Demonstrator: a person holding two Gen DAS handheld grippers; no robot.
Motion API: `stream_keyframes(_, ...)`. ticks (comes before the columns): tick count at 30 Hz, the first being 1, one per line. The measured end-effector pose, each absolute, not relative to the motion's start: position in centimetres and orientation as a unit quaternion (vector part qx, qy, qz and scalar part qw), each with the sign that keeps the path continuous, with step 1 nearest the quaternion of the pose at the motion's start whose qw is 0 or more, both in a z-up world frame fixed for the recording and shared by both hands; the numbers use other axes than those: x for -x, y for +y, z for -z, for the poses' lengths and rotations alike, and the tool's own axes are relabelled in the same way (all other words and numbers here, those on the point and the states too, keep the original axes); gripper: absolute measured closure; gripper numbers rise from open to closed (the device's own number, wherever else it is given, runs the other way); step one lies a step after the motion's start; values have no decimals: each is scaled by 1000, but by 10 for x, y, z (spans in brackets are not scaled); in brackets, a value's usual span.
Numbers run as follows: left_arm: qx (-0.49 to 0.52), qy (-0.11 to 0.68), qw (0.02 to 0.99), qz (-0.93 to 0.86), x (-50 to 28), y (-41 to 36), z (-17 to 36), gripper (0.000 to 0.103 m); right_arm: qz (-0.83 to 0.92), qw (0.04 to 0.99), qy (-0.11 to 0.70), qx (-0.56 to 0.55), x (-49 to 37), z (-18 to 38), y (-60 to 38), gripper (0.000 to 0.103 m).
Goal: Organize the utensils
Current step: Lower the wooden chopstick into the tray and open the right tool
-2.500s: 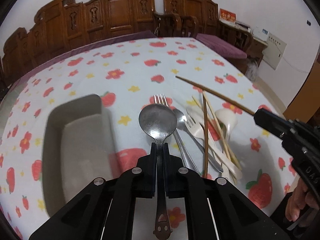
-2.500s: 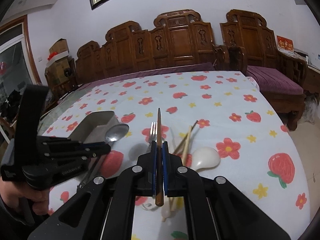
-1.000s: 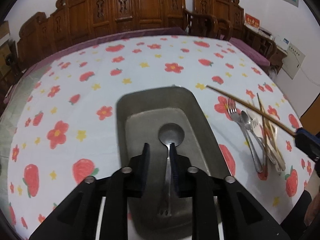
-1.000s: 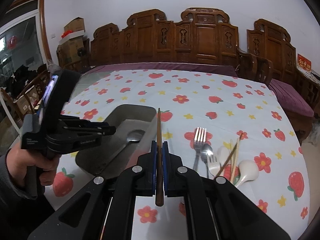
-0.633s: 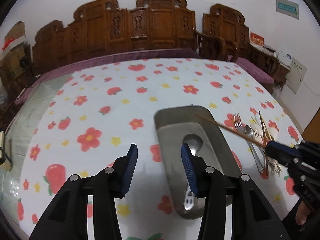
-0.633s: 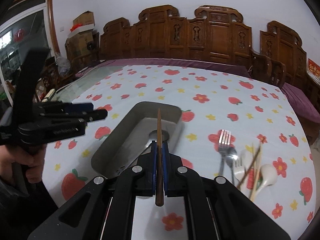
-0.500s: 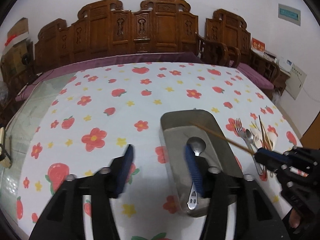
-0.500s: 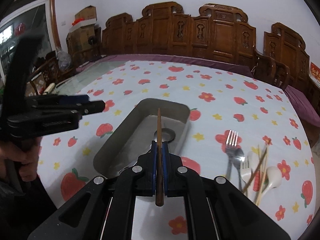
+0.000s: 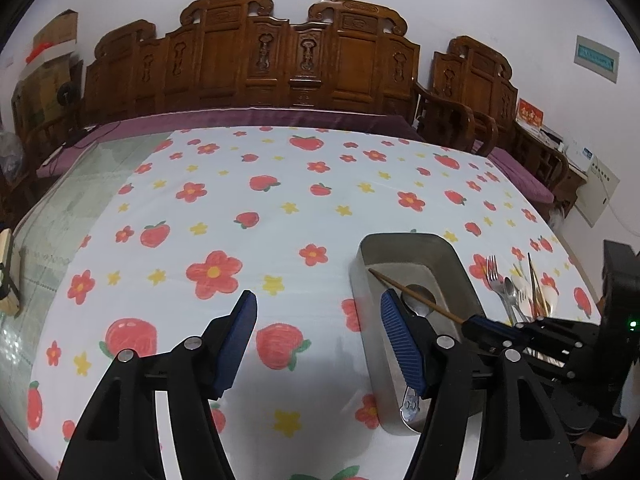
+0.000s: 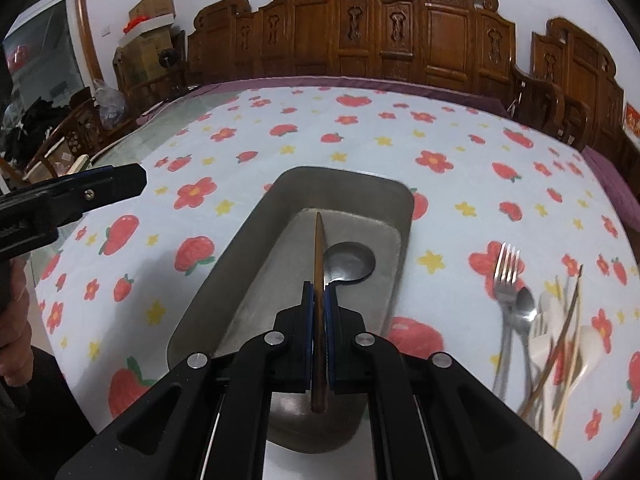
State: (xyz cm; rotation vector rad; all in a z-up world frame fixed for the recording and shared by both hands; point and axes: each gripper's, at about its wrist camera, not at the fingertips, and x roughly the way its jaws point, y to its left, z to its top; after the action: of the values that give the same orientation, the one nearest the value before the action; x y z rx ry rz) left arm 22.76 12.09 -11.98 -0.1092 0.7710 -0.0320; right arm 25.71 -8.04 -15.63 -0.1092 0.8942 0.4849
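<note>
Carved dark-wood chairs [image 9: 296,60] line the far side of your table, which wears a white cloth [image 9: 248,200] printed with strawberries and flowers. Your right gripper [image 10: 318,300] pinches a slim brown wooden chopstick [image 10: 319,252], its tip over the dull grey metal tray [image 10: 224,280]. A steel spoon [image 10: 350,262] lies inside, handle hidden behind your fingers. Your left gripper [image 9: 318,332] has just been opening; its ribbed blue pads [image 9: 400,344] stand spread with nothing between them, over the cloth beside the tray. Right of the tray, a fork [image 10: 506,276], a small spoon, white plastic pieces and more chopsticks lie in a blurred heap [image 10: 556,336].
</note>
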Motion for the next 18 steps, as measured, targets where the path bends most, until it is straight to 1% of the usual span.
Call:
stream_keyframes(10,50,377,925,17,-226,119,120,41,-260,854,450,24,-256,166,-75,95)
stream_keyframes(11,49,379,924,18,-226,118,120,41,-262,853,450,24,-256,166,-75,91)
stream_keyframes(12,48,380,924,19,-226,115,121,41,-263,853,449,24,-256,166,-75,78)
stream_keyframes(13,46,380,924,21,-226,114,121,41,-265,855,446,22,-255,165,-77,71)
stream_keyframes(18,42,377,925,30,-223,104,120,41,-276,862,426,9,-249,147,-95,71)
